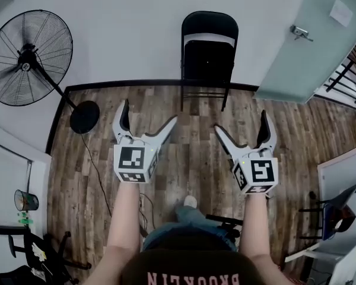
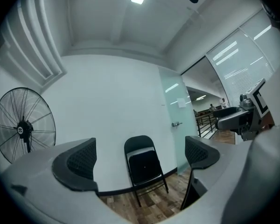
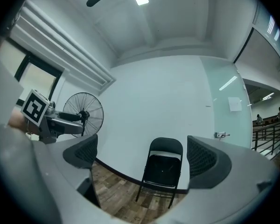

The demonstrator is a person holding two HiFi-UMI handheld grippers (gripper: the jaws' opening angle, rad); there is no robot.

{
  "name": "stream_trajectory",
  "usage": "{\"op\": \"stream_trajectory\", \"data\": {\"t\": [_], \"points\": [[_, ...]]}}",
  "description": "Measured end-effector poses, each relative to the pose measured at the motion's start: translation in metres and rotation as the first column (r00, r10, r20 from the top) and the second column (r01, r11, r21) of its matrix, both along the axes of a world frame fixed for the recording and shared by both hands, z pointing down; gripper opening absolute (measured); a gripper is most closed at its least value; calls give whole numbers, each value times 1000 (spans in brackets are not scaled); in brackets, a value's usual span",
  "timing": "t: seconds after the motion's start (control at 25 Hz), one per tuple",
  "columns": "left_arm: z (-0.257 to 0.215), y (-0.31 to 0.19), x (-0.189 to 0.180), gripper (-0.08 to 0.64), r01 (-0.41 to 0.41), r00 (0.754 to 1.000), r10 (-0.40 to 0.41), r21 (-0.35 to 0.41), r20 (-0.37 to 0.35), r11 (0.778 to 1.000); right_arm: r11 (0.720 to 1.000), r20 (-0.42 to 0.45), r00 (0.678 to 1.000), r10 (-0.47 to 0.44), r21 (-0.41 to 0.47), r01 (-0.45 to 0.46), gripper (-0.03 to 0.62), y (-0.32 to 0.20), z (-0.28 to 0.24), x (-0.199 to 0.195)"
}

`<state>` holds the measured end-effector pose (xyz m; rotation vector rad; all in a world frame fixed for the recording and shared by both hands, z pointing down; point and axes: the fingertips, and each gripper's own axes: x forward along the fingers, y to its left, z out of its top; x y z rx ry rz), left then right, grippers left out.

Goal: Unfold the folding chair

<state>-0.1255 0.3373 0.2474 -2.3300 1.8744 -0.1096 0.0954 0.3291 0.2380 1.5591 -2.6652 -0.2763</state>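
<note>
A black folding chair (image 1: pixel 209 58) stands folded flat against the white wall, straight ahead across the wood floor. My left gripper (image 1: pixel 149 113) and right gripper (image 1: pixel 240 120) are held side by side at arm's length, both open and empty, well short of the chair. Seen along the jaws in the left gripper view, the chair (image 2: pixel 143 169) shows in the wide gap of the left gripper (image 2: pixel 141 157). The right gripper view frames the chair (image 3: pixel 163 171) the same way, between the spread jaws of the right gripper (image 3: pixel 144 155).
A large floor fan (image 1: pixel 26 58) on a round base (image 1: pixel 84 116) stands left of the chair, with a cable trailing over the floor. A frosted glass door (image 1: pixel 308 34) is to the right, a black railing beyond it. Office chairs sit at the lower left and right.
</note>
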Motion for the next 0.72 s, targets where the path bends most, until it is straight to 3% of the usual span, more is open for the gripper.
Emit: {"op": "stream_trajectory", "data": {"t": [0.36, 0.72], "points": [[-4, -86, 28, 569, 4, 1000, -4, -1, -11, 1000, 999, -33, 999, -15, -41, 13, 572, -85, 9, 26], [14, -127, 9, 569, 22, 999, -22, -22, -24, 1000, 997, -11, 1000, 16, -70, -16, 571, -128, 30, 23]]}}
